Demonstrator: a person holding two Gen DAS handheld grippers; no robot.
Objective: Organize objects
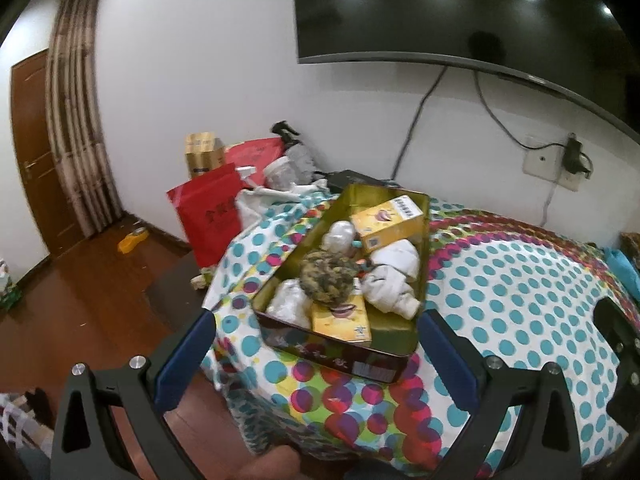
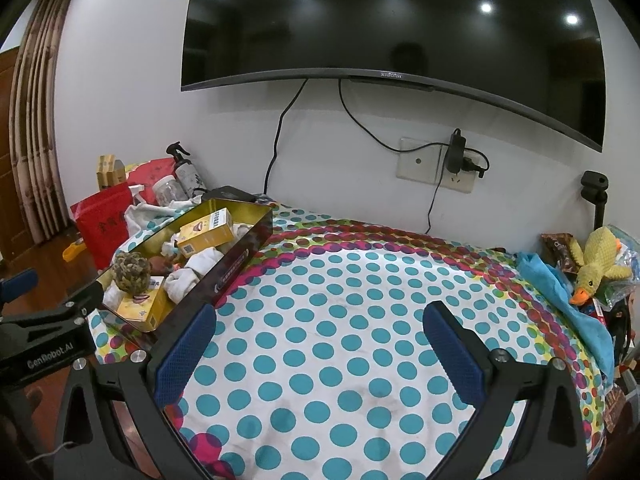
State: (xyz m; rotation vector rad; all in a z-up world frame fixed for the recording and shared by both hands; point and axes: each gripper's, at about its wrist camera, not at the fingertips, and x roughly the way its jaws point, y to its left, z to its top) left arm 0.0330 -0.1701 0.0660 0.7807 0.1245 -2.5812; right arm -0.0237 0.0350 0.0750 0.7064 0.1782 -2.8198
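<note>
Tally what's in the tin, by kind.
Inside the tin, as far as visible:
Yellow boxes: 2
Fuzzy brown-green ball: 1
White cloth bundles: 2
Pale wrapped lumps: 2
Total: 7; small items underneath are partly hidden, so uncounted.

Left gripper [image 1: 316, 332] with blue-padded fingers [image 1: 186, 356] spread wide, empty, framing the near end of a rectangular gold-lined metal tin [image 1: 394, 336]. The tin rests on a polka-dot tablecloth [image 1: 520, 288] and holds two yellow cardboard boxes [image 1: 390, 222], rolled white cloths [image 1: 394, 270] and a round brownish knitted ball [image 1: 328, 274]. Behind it: a red paper bag [image 1: 208, 216], a gold carton [image 1: 202, 154], a clear plastic jar [image 1: 282, 174]. A black wall-mounted television [image 1: 460, 12] hangs above; a second black gripper [image 1: 618, 344] shows at right edge.
</note>
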